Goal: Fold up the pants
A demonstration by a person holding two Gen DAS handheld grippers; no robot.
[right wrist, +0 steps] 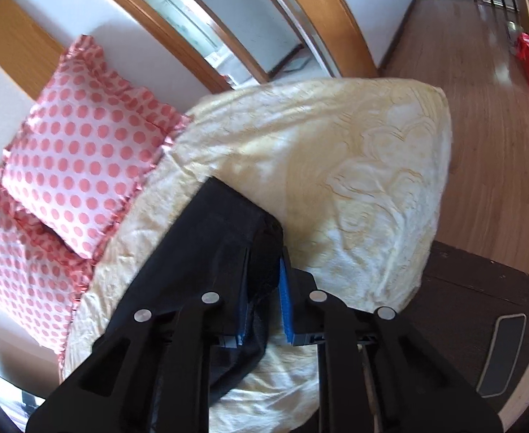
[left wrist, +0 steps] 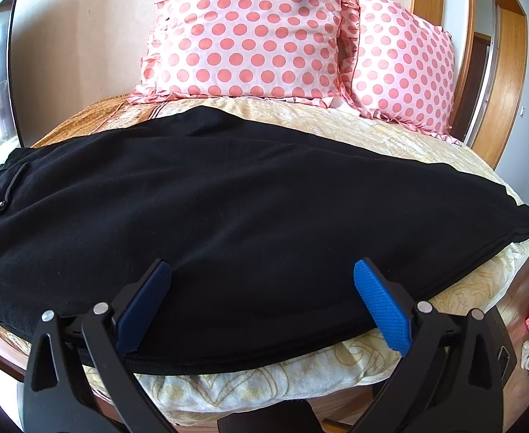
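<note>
Pinching the hem end of the black pants (right wrist: 221,223) with the fingers (right wrist: 285,296) of the right gripper (right wrist: 264,263), blue pads closed tight on a bunch of dark cloth. Lying flat ahead of those fingers and running away to their left, the rest of the garment, stretched across the cream-covered bed (right wrist: 354,166).

Hanging with fingers (left wrist: 380,306) spread wide apart and gripping nothing, the left gripper (left wrist: 260,267), over the near long edge of the pants, about midway along. Whether touching the cloth or just above it, impossible to tell. Well off to the left of its fingers, the waistband; far off to their right, the clamped hem. Sitting beyond the fingertips, past the far edge of the cloth, two pink polka-dot pillows (left wrist: 250,32).

Apparently opening the end-to-end fold: hem to be carried over towards the waistband. Doing it well probably meaning:
- keeping both leg layers inside the pinch;
- lifting only enough to clear the cloth beneath;
- travelling straight along the legs so the edges stack;
- bringing the left fingers down on the middle to pin the crease line.

Risking, otherwise, a dragged lower layer or a skewed fold close to the edge of the bed.
</note>
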